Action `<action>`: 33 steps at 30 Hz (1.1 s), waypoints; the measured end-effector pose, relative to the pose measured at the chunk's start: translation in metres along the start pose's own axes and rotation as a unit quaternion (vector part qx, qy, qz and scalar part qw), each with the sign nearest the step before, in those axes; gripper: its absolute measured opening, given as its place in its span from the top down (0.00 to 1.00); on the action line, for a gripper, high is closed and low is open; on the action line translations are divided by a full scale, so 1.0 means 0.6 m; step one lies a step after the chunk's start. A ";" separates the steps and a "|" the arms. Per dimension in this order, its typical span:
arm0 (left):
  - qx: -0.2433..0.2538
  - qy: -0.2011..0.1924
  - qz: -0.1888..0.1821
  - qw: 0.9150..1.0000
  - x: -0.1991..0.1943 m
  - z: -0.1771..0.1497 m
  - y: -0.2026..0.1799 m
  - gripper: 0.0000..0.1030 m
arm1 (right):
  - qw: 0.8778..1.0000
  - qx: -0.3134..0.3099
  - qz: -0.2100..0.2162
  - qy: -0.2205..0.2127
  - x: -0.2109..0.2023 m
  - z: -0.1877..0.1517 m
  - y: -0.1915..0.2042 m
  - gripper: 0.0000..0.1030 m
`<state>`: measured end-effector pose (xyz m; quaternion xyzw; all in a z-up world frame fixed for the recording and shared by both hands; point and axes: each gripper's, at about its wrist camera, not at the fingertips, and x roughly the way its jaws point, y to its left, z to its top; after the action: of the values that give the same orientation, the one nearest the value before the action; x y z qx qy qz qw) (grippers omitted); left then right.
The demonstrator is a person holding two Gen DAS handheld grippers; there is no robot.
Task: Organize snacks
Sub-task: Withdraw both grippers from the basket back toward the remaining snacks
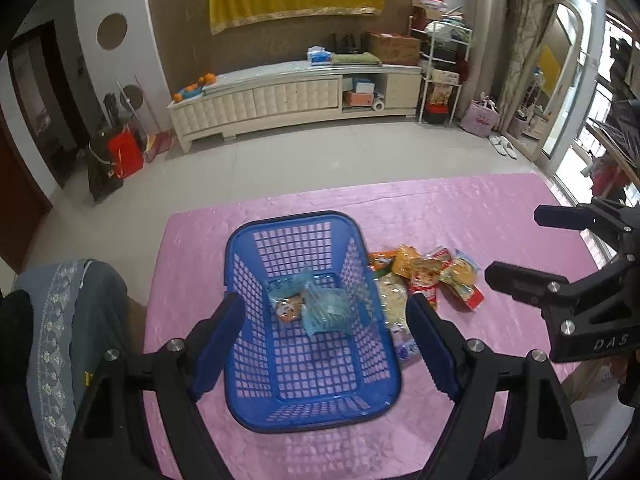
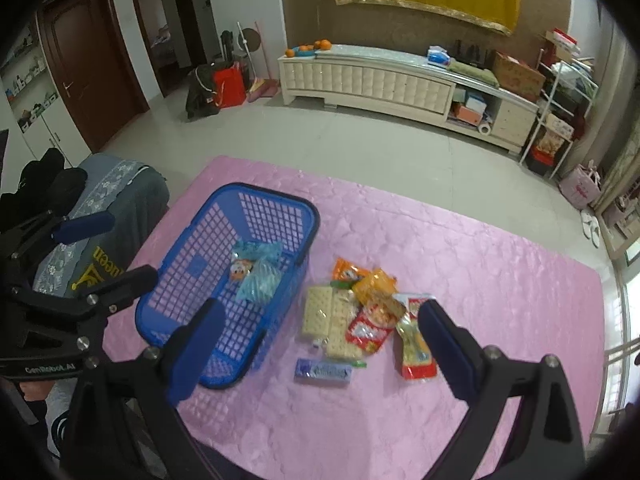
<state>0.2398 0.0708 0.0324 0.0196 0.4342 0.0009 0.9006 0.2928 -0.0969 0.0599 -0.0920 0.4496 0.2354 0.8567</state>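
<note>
A blue mesh basket (image 1: 288, 220) (image 2: 264, 196) stands on the pink tablecloth (image 2: 480, 264). Inside it lie a light blue packet (image 1: 326, 312) (image 2: 258, 284) and a small cartoon packet (image 1: 290, 308). Right of the basket sits a heap of snacks: a cracker pack (image 2: 328, 316), a red packet (image 2: 370, 328), an orange packet (image 2: 374, 284), a yellow-red packet (image 2: 414, 352) and a blue gum pack (image 2: 322, 370). My left gripper (image 1: 326, 344) (image 2: 104, 254) hangs open above the basket, empty. Over the heap my right gripper (image 2: 322, 344) (image 1: 532, 248) stands wide open, holding nothing.
A chair with a grey embroidered cover (image 1: 60, 320) stands against the table's left side. Beyond the table lie tiled floor, a long cream cabinet (image 1: 296, 96), a white rack (image 2: 560, 112) and bags by the wall.
</note>
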 end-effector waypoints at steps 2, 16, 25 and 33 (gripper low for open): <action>0.006 -0.005 -0.006 1.000 -0.010 -0.004 -0.018 0.21 | 1.000 0.011 -0.003 -0.005 -0.014 -0.015 -0.015 0.04; 0.022 0.020 -0.046 0.998 0.049 -0.018 -0.128 0.21 | 0.998 0.057 -0.017 0.019 -0.007 -0.109 -0.129 0.04; 0.047 0.050 -0.074 0.995 0.110 -0.036 -0.227 0.21 | 0.995 0.088 -0.018 0.036 0.018 -0.162 -0.201 0.04; 0.057 0.088 -0.073 0.992 0.180 -0.041 -0.279 0.21 | 0.992 0.109 -0.032 0.059 0.052 -0.190 -0.261 0.04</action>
<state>0.2853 -0.0933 -0.0730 0.0391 0.5114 -0.0880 0.8539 0.3008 -0.2656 -0.0399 -0.0266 0.5191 0.1517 0.8407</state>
